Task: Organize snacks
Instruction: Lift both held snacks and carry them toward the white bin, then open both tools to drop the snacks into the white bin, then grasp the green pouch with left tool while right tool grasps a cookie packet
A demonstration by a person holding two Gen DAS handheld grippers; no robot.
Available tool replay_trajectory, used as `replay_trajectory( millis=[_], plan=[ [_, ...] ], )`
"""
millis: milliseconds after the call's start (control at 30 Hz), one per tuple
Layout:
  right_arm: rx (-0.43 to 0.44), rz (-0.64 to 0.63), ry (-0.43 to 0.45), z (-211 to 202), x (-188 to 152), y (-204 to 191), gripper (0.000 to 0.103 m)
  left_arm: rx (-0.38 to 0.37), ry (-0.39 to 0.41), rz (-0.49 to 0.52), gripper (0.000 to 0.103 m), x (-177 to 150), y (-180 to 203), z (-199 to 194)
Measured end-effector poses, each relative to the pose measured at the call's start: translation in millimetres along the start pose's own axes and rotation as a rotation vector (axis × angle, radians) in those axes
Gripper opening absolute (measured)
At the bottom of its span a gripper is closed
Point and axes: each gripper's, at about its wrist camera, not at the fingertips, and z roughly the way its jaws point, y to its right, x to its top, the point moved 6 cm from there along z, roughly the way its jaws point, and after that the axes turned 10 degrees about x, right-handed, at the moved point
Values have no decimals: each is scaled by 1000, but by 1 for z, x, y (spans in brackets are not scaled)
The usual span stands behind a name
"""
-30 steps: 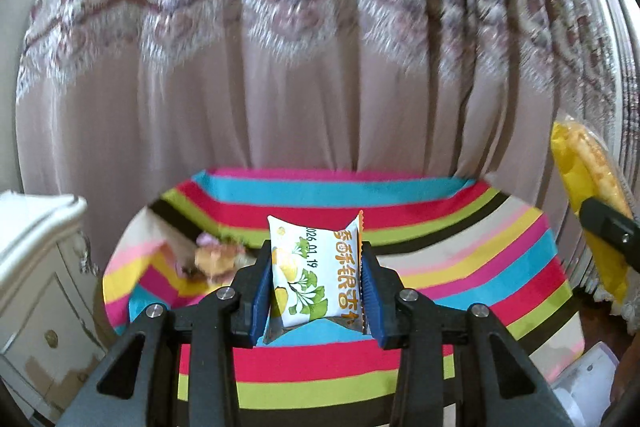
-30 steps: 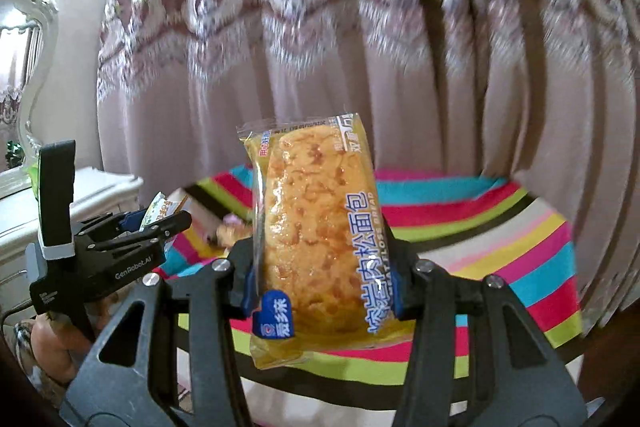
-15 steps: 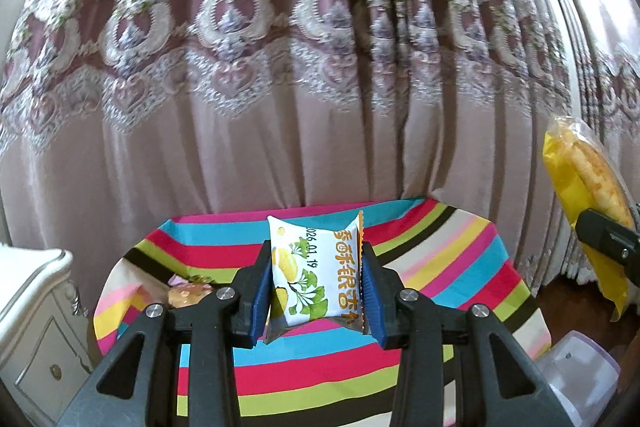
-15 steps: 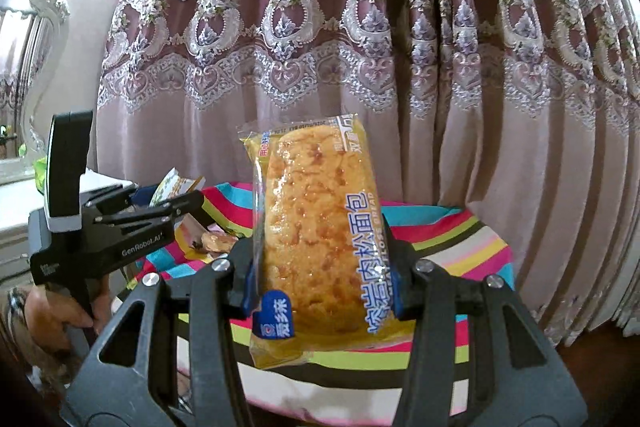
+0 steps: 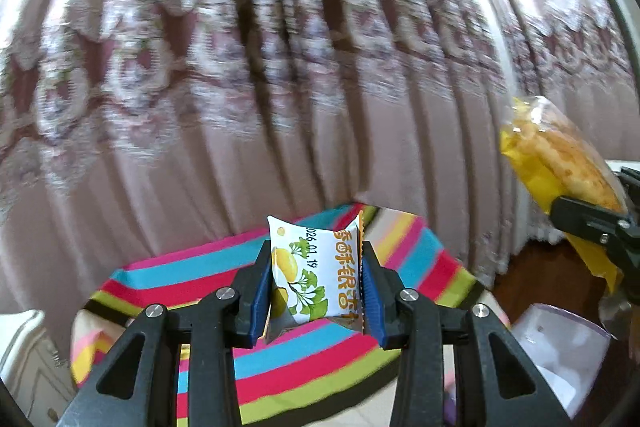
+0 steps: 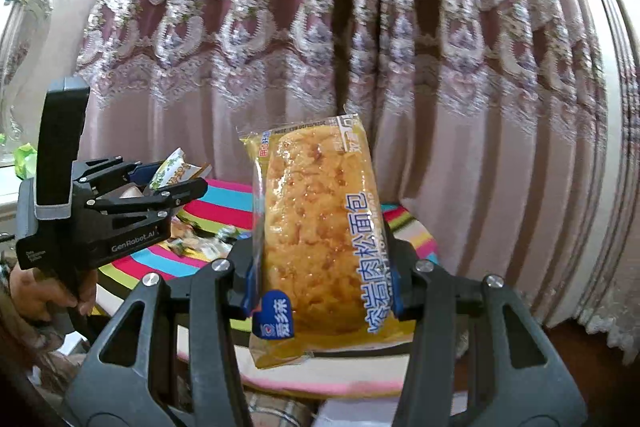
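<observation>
My left gripper [image 5: 316,285] is shut on a small white snack packet [image 5: 314,267] printed with green leaves and a yellow fruit, held upright above the striped table [image 5: 200,275]. A large yellow-wrapped bread [image 6: 320,239] stands upright between the blue pads of my right gripper [image 6: 322,279], which is shut on it. From the left wrist view the bread [image 5: 560,163] shows at the right edge. In the right wrist view the left gripper [image 6: 160,183] with its packet [image 6: 176,169] is at the left, held by a hand [image 6: 36,291]. Several small snacks [image 6: 200,243] lie on the striped cloth.
A round table with a rainbow-striped cloth [image 6: 224,195] stands before a pink lace-patterned curtain [image 6: 360,27]. A white cabinet [image 5: 24,355] is at the lower left. A clear plastic box [image 5: 560,351] sits low on the right over a dark wooden floor [image 5: 540,279].
Both grippers drew back from the table and swung right, still gripping their snacks. The table now looks smaller and further left; the plastic box has come into view.
</observation>
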Motion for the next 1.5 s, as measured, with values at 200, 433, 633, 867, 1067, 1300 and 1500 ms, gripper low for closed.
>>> replay_trajectory(
  millis=[200,433,633,867,1067,1300,1500],
  plan=[
    [-101,85,-113,-21,-44,46,52,-253,-109,76,41,-20,88,3],
    [-270,279,-354,-45,-122,112,52,-536,-335,114,41,-69,181,22],
    [-334,395,-522,-47,-174,140,53,-716,-521,99,53,-116,237,36],
    [-353,281,-557,-19,-164,129,83,-694,-576,92,75,-149,199,62],
    [-55,207,-599,90,-165,58,83,-257,-550,-6,88,-186,38,128],
    [207,189,-708,260,-200,-34,83,196,-679,-207,88,-267,-163,189],
    [236,331,-790,402,-226,-55,83,396,-742,-400,88,-312,-282,238]
  ],
)
